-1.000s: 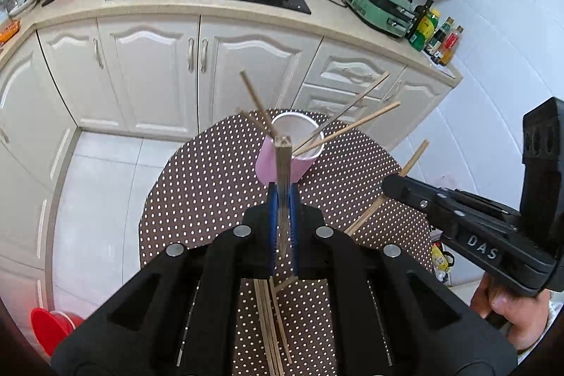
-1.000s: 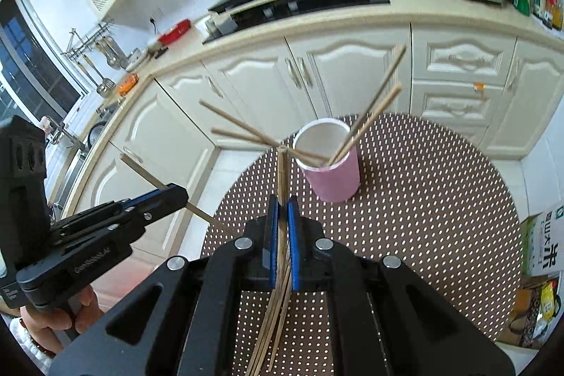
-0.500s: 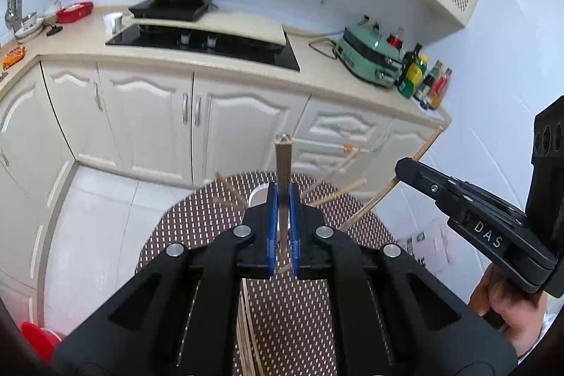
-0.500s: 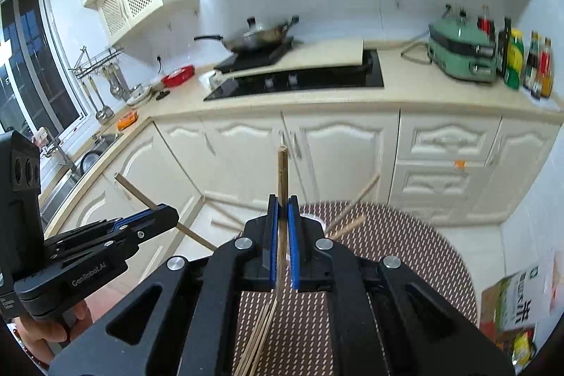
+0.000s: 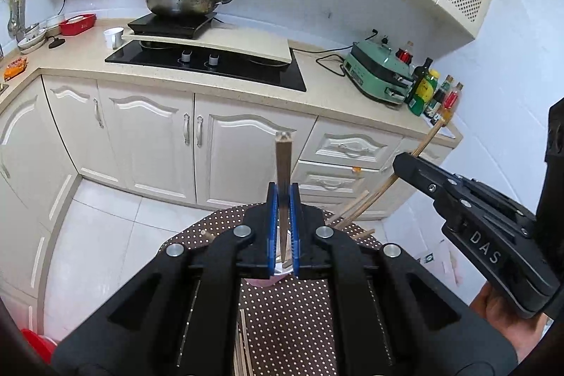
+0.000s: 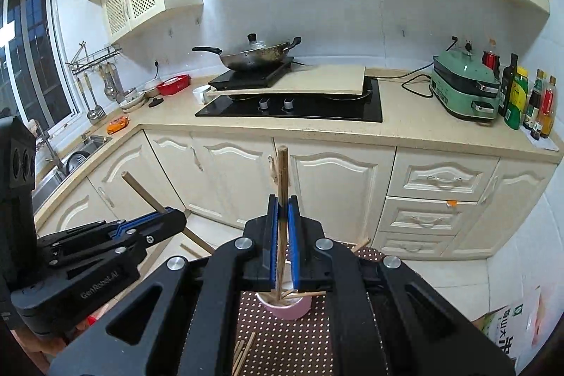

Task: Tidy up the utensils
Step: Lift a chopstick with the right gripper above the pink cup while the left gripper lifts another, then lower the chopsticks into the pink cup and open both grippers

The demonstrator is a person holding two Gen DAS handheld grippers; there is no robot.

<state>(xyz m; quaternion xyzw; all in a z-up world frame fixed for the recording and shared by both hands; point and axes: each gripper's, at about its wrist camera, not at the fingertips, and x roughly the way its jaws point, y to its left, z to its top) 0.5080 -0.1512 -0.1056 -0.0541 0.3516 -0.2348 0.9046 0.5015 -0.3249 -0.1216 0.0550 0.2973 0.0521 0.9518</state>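
My left gripper (image 5: 283, 228) is closed on one chopstick (image 5: 283, 164); the stick stands almost upright between the blue pads (image 5: 270, 228), and its squared top end rises well above the fingertips, in front of the white cabinet doors (image 5: 148, 143). My right gripper (image 6: 283, 235) is also closed, on a second chopstick (image 6: 282, 185) (this one has a round end); its lower tip goes down into the pink cup (image 6: 285, 307), where several other sticks already lean on the rim.

The cup stands on the round table with the brown dotted cloth (image 6: 282, 340); in the left wrist view it is mostly hidden behind my own fingers, only a pink edge (image 5: 261, 281) shows under them. Loose chopsticks (image 6: 241, 355) lie on the cloth near me, in front of the cup; I cannot count them well.

In the left wrist view the right gripper (image 5: 400, 162) comes in from the right side, near but not touching mine; in the right wrist view the left one (image 6: 178, 217) comes in from the left, its stick slanting up to the left. The far edge of the table curves just behind the cup; beyond it there is tiled floor (image 5: 105, 217), then the counter with the black hob (image 6: 292, 104) and the wok (image 6: 253, 55).
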